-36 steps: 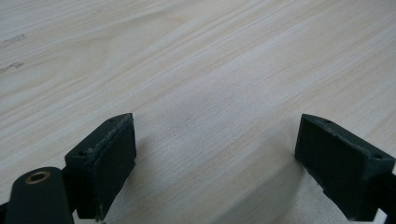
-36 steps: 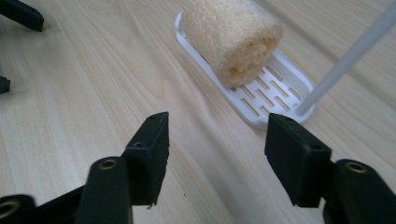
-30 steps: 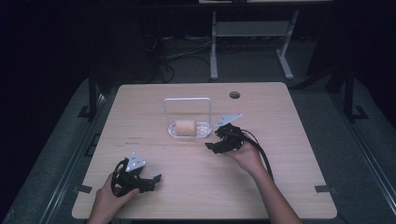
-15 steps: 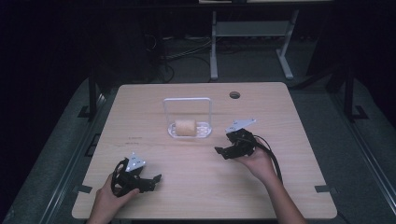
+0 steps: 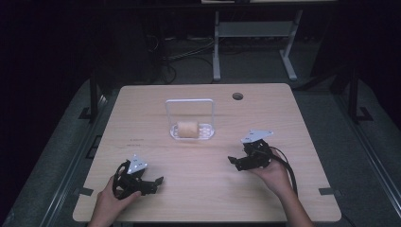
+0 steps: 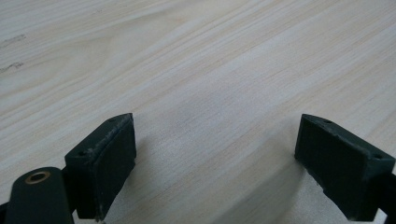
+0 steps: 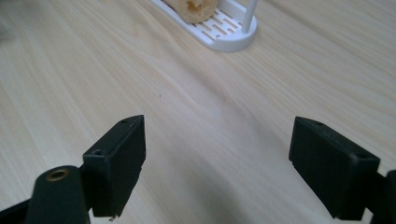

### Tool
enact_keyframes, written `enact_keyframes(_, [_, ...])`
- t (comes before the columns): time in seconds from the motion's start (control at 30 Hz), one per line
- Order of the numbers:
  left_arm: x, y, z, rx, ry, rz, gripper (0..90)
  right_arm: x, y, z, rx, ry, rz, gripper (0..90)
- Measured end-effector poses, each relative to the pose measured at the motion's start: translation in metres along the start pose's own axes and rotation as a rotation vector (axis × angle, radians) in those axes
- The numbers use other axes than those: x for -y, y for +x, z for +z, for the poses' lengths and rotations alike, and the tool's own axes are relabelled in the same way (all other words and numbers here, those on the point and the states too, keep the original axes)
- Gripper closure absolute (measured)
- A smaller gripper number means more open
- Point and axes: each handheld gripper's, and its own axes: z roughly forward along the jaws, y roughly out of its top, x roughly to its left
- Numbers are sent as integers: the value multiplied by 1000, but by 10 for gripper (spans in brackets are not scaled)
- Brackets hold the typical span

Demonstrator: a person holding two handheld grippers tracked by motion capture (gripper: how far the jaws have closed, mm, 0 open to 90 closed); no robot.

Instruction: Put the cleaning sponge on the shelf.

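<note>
Wooden table, both tools — left tool, right tool — wide open, empty, bread roll cut off.

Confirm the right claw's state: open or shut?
Open. In the right gripper view the right claw has its jaws wide apart over bare table, holding nothing.

I can read no text, label, brand or number anywhere. On the table, toward its left edge, there are a few faint dark marks in the high view, too small for me to tell whether they are writing. In my left gripper view similar faint smudges sit on the wood at the left edge, also unreadable.
</note>
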Motion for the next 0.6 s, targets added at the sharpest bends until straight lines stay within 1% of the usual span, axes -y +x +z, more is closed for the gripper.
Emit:
enact_keyframes(0.1, [0, 0, 0, 0, 0, 0, 119, 10, -1, -5, 6, -13, 7, 182])
enact_keyframes(0.13, [0, 0, 0, 0, 0, 0, 119, 10, -1, -5, 6, -13, 7, 182])
enact_keyframes(0.17, [0, 0, 0, 0, 0, 0, 119, 17, -1, -9, 20, -9, 15, 179])
enact_keyframes(0.27, [0, 0, 0, 0, 0, 0, 119, 21, -3, -11, 25, -7, 25, 172])
enact_keyframes(0.3, [0, 0, 0, 0, 0, 0, 119, 26, -5, -14, 36, -8, 29, 170])
enact_keyframes(0.4, [0, 0, 0, 0, 0, 0, 119, 34, -5, -19, 51, 3, 38, 164])
enact_keyframes(0.43, [0, 0, 0, 0, 0, 0, 118, 34, -5, -19, 51, 3, 38, 164])
enact_keyframes(0.47, [0, 0, 0, 0, 0, 0, 118, 41, -5, -23, 61, 12, 43, 158])
enact_keyframes(0.6, [0, 0, 0, 0, 0, 0, 118, 56, -3, -30, 72, 20, 54, 157])
